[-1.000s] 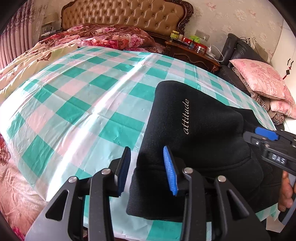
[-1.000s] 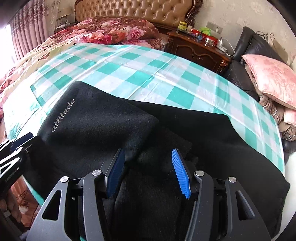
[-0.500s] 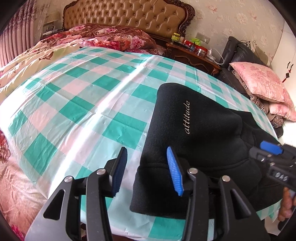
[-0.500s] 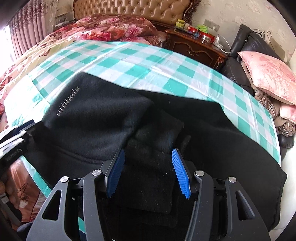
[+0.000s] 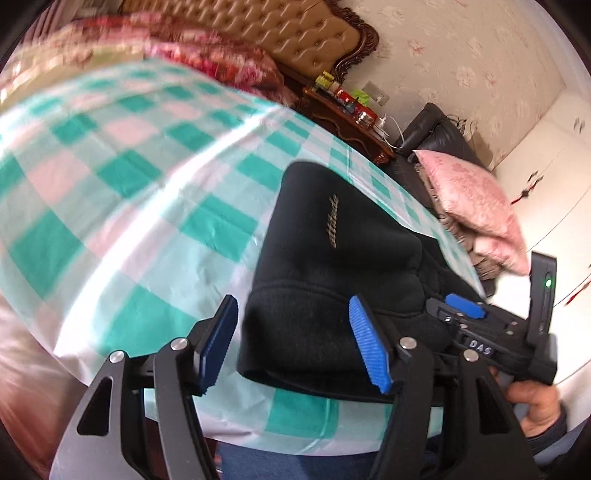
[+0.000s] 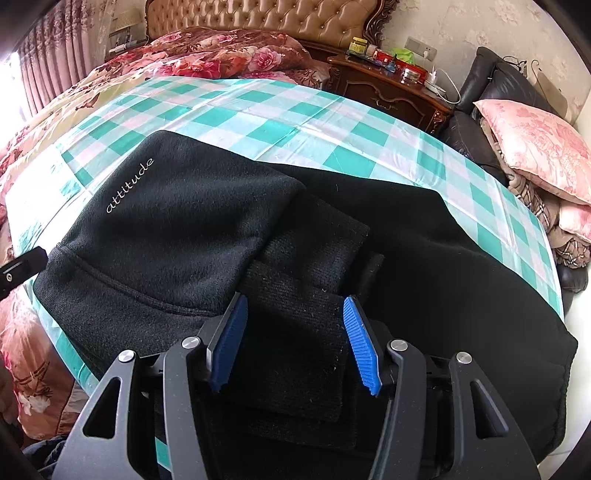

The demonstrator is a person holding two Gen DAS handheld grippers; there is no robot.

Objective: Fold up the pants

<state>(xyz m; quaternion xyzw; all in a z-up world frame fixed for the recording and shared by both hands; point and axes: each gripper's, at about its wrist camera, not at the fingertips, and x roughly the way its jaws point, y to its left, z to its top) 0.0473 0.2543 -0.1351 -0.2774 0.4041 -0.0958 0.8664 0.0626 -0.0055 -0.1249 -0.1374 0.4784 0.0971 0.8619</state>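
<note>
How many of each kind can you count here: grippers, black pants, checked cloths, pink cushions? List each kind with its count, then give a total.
Grippers: 2, left gripper and right gripper
Black pants: 1
Checked cloth: 1
Pink cushion: 1
Total: 5

tufted tan headboard [image 6: 266, 16], dark wooden nightstand [image 6: 388, 90], floral wallpaper [image 6: 476, 22], pink curtains [image 6: 40, 62] at left
</note>
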